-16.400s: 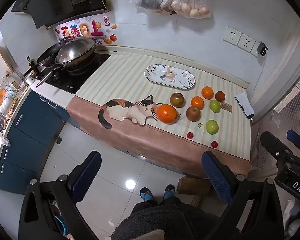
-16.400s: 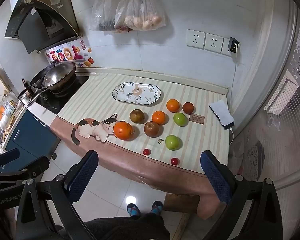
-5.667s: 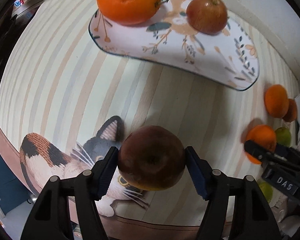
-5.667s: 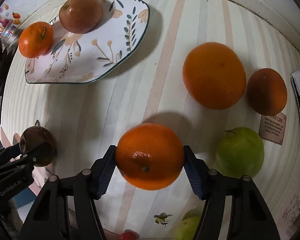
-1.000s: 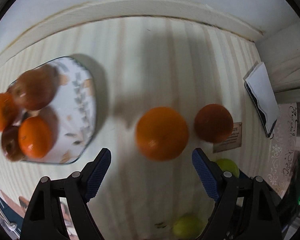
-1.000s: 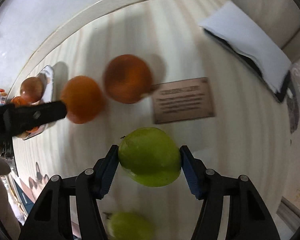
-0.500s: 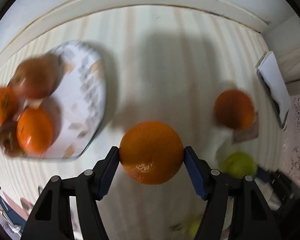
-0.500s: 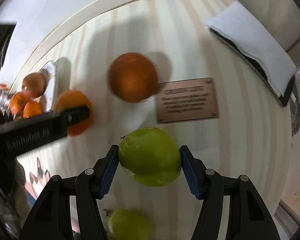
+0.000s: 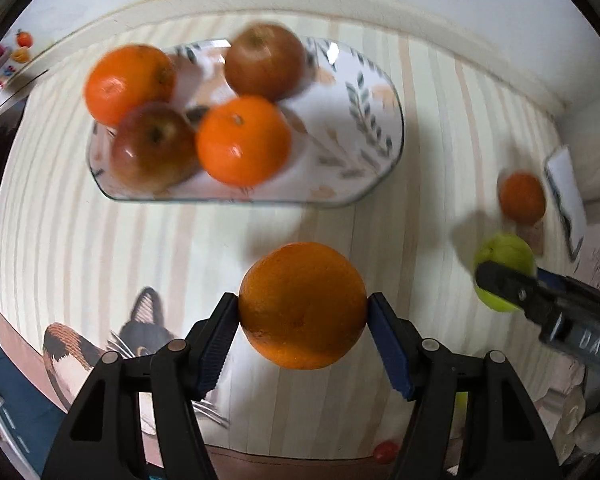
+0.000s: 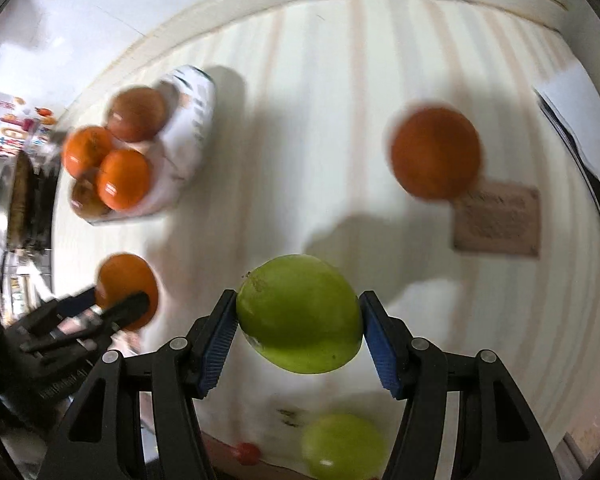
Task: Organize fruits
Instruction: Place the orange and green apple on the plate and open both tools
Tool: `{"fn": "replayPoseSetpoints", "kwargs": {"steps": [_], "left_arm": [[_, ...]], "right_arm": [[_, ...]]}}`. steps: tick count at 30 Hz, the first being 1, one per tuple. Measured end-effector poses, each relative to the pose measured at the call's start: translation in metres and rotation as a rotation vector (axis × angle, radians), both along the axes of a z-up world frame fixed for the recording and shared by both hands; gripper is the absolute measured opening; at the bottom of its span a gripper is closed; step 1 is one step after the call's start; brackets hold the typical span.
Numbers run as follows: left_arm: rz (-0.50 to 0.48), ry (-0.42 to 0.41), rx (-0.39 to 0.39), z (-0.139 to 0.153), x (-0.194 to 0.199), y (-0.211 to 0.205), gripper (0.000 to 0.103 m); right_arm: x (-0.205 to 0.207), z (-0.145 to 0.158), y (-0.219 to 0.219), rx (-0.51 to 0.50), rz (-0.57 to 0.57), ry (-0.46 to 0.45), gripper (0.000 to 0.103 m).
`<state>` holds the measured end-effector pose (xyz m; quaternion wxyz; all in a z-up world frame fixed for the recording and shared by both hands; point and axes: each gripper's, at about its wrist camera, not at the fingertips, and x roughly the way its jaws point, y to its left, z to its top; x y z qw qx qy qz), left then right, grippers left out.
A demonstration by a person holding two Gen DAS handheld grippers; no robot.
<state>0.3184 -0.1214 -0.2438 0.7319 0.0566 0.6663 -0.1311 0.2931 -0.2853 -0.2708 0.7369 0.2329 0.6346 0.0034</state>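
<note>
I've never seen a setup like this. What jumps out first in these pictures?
Two black grippers each clamp a fruit above a striped tablecloth: the left gripper squeezes a big orange, the right gripper a green apple. Behind them, near the wall, a leaf-patterned plate already holds two oranges and two reddish apples at one end. A darker orange sits loose on the cloth beside a small brown card.

Readable lettering on the grippers only

The right gripper [image 9: 504, 280], seen from the left wrist, carries white letters "DAS" on its body. The brown card [image 10: 498, 220] on the striped cloth has printed lines too blurred to read, and the lettering on the left gripper [image 10: 126, 300] is likewise illegible.
</note>
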Motion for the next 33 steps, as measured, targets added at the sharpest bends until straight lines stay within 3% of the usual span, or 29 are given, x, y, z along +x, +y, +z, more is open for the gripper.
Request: {"fn": "replayPoseSetpoints", "kwargs": {"steps": [7,14,19,26,31,33], "left_arm": [[0.033,-0.125,-0.037,0.046,0.034,0.005,0.063],[0.067,-0.155,-0.024,0.035,0.065,-0.013,0.063],[0.049,-0.168,0.018,0.02,0.073,-0.024,0.063],[0.042,-0.136,0.012,0.01,0.08,-0.025,0.064],[0.05,-0.118,0.012,0.009,0.085,-0.026,0.065],[0.046,-0.113,0.015,0.009,0.085,-0.026,0.065]], "right_arm": [[0.093,0.04,0.015,0.093,0.03,-0.089,0.064],[0.169,0.018,0.03,0.162,0.103,0.024,0.064],[0.18,-0.012,0.037,0.154,0.138,0.101,0.064],[0.187,-0.027,0.043,0.155,0.176,0.141,0.065],[0.191,-0.021,0.04,0.171,0.162,0.134,0.081],[0.192,-0.016,0.038,0.176,0.157,0.126,0.083]]}}
